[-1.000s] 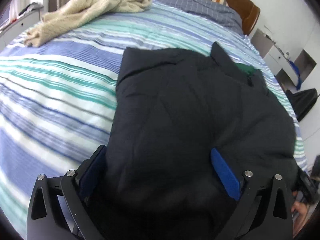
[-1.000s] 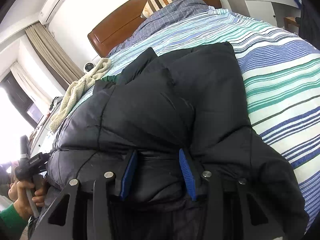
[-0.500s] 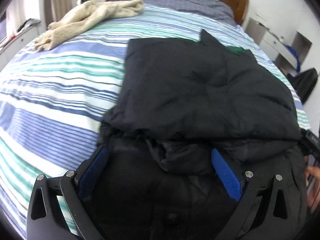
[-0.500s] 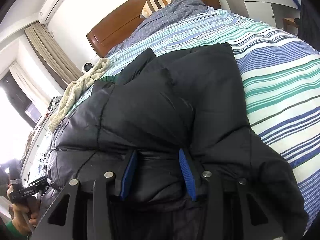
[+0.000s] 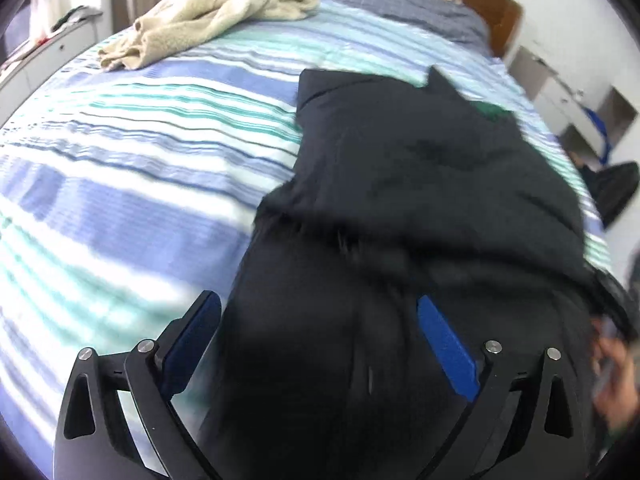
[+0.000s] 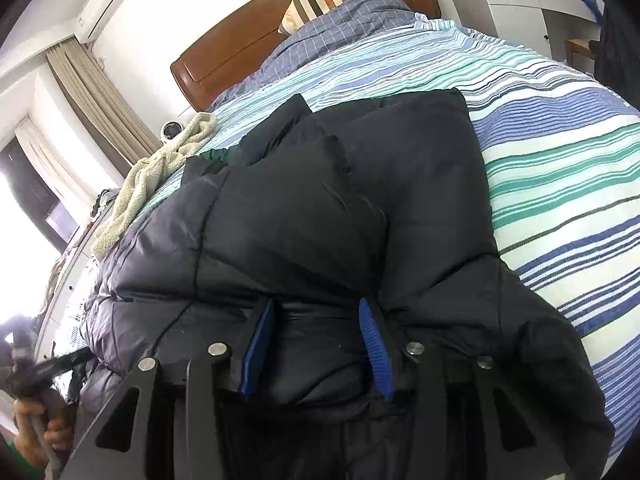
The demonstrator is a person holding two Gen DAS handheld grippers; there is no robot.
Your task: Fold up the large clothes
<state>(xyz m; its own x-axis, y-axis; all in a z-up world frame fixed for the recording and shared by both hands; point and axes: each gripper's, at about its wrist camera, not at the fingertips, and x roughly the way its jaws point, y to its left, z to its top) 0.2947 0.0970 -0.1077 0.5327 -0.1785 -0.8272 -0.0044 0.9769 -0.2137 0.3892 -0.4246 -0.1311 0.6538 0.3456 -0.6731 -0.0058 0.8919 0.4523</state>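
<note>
A large black puffer jacket (image 5: 420,184) lies on the striped bed, its near part doubled up in thick folds; it also fills the right wrist view (image 6: 320,220). My left gripper (image 5: 316,312) is open wide, its blue pads spread to either side of the jacket's near edge, which hangs between them. My right gripper (image 6: 316,316) is shut on a thick fold of the jacket's near hem. The left gripper's handle and the hand holding it show at the far left of the right wrist view (image 6: 36,376).
The bed (image 5: 120,160) has a blue, teal and white striped cover. A cream fleece blanket (image 5: 208,20) lies bunched at the far left near the wooden headboard (image 6: 248,44). White drawers (image 6: 532,12) stand to the right of the bed.
My left gripper has let the jacket's upper fold drop and has swung to the left along the near edge, with motion blur. My right gripper has kept its grip and place.
</note>
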